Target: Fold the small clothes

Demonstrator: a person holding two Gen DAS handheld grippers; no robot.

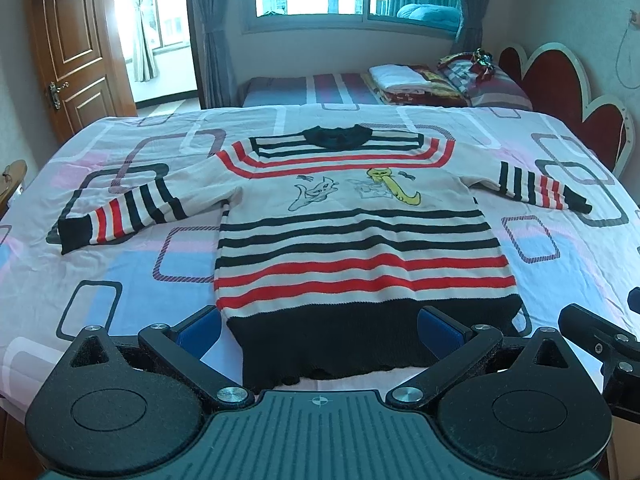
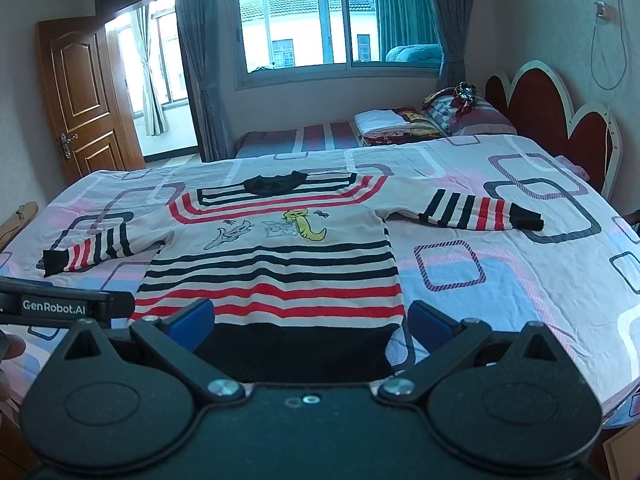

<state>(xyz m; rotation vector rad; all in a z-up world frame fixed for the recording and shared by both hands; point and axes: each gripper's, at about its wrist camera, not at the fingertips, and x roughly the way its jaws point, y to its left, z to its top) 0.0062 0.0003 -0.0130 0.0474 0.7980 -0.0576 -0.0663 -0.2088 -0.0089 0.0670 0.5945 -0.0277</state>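
Observation:
A small striped sweater [image 1: 352,236] [image 2: 276,264] lies flat and face up on the bed, with both sleeves spread out to the sides. It is cream with black and red stripes, a black hem and collar, and cartoon cats on the chest. My left gripper [image 1: 320,330] is open just over the black hem at the near edge, with nothing between its blue pads. My right gripper [image 2: 310,320] is open too, above the hem's right part. The other gripper shows at the right edge of the left wrist view and the left edge of the right wrist view.
The bed sheet [image 1: 120,264] has pink, blue and grey rectangles. A second bed [image 1: 332,88] behind carries folded bedding [image 1: 404,80] and pillows. A red headboard [image 1: 560,80] stands at right, a wooden door [image 1: 72,52] at left. A fingertip [image 2: 10,348] shows at left.

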